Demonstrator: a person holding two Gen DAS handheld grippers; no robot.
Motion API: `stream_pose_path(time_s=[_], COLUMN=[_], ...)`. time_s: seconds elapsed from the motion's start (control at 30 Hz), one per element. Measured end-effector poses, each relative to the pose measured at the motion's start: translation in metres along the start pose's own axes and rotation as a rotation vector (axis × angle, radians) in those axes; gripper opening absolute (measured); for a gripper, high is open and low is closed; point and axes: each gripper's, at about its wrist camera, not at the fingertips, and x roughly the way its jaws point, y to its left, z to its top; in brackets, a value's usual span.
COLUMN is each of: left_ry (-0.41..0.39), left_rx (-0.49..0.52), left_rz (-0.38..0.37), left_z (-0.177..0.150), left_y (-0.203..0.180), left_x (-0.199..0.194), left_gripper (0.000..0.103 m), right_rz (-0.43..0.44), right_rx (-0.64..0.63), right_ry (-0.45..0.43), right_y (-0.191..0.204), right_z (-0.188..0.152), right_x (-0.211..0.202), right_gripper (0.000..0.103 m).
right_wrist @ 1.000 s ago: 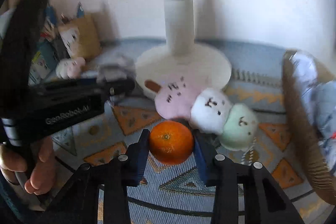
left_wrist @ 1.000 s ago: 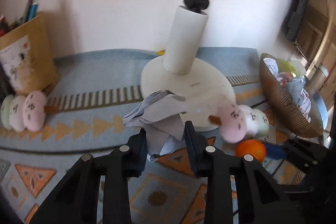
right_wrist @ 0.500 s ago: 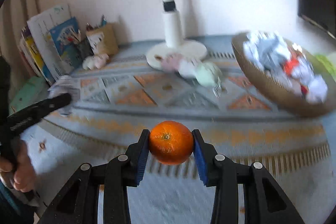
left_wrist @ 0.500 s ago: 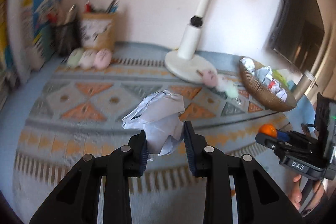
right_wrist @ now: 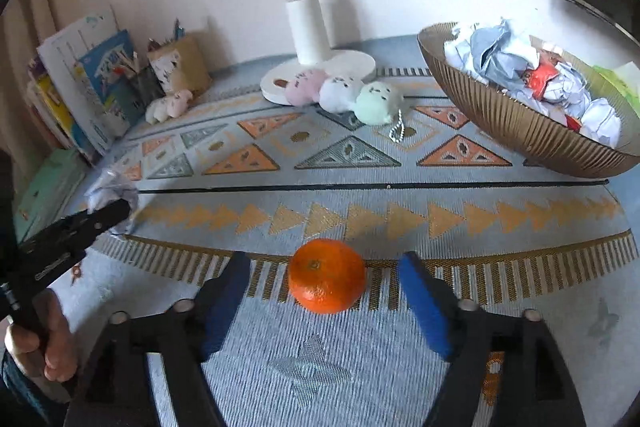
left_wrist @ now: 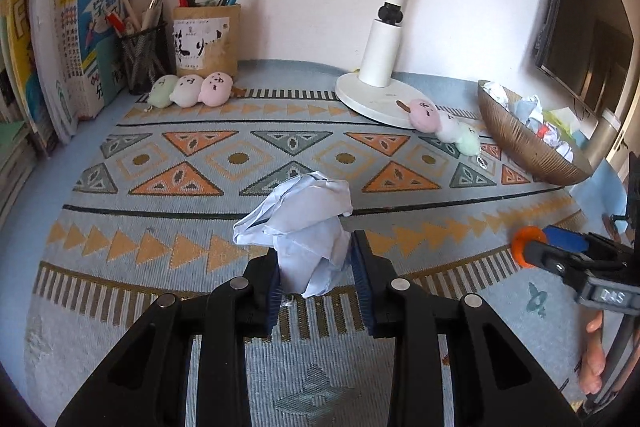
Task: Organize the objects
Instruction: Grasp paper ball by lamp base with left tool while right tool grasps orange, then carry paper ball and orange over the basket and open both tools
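My left gripper (left_wrist: 317,259) is shut on a crumpled pale blue paper ball (left_wrist: 304,223) and holds it above the patterned mat; it also shows in the right wrist view (right_wrist: 112,193). My right gripper (right_wrist: 326,287) is open, its blue pads apart on either side of an orange (right_wrist: 327,275) that rests on the mat (right_wrist: 360,219) without touching them. The orange also shows at the right in the left wrist view (left_wrist: 527,245). A brown ribbed bowl (right_wrist: 500,119) at the right holds several crumpled papers.
A white lamp base (left_wrist: 376,99) stands at the back, with a three-ball plush (right_wrist: 344,93) beside it. A second plush (left_wrist: 190,91), two pen holders (left_wrist: 206,39) and books (left_wrist: 76,27) line the back left. A dark monitor (left_wrist: 588,27) is at the right.
Both grippers pulled back from the lamp toward the mat's front edge. My right gripper opened and let go of the orange, which now sits on the mat. The left still holds the paper.
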Motion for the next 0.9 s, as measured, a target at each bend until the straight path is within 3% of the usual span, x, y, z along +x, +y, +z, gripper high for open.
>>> stream_pose_path(time_s=[0.23, 0.3, 0.37, 0.53, 0.63, 0.8, 0.9], left_ry=[0.002, 0.004, 0.003, 0.012, 0.026, -0.005, -0.063], left_rx=[0.003, -0.002, -0.004, 0.000, 0.026, 0.104, 0.152], left_rz=[-0.003, -0.004, -0.004, 0.009, 0.043, -0.072, -0.172], left_z=[-0.001, -0.001, -0.001, -0.001, 0.001, 0.032, 0.072], left_y=[-0.002, -0.002, -0.002, -0.002, -0.010, -0.064, -0.115], left_x=[-0.001, -0.001, -0.001, 0.001, 0.003, -0.006, -0.011], left_gripper=[0.029, 0.029, 0.029, 0.029, 0.029, 0.028, 0.028], right_rz=[-0.023, -0.076, -0.103, -0.104, -0.050, -0.007, -0.017], right_rx=[-0.072, -0.096, -0.092, -0.094, -0.042, 0.085, 0.168], right_ry=[0.034, 0.044, 0.064, 0.001, -0.022, -0.064, -0.168], right_y=[0.016, 0.021, 0.020, 0.020, 0.010, -0.036, -0.081], right_z=[-0.005, -0.006, -0.006, -0.008, -0.008, 0.004, 0.032], right_x=[0.007, 0.012, 0.018, 0.006, -0.009, -0.047, -0.090], right_gripper=[0.080, 0.065, 0.039, 0.039, 0.039, 0.039, 0.039])
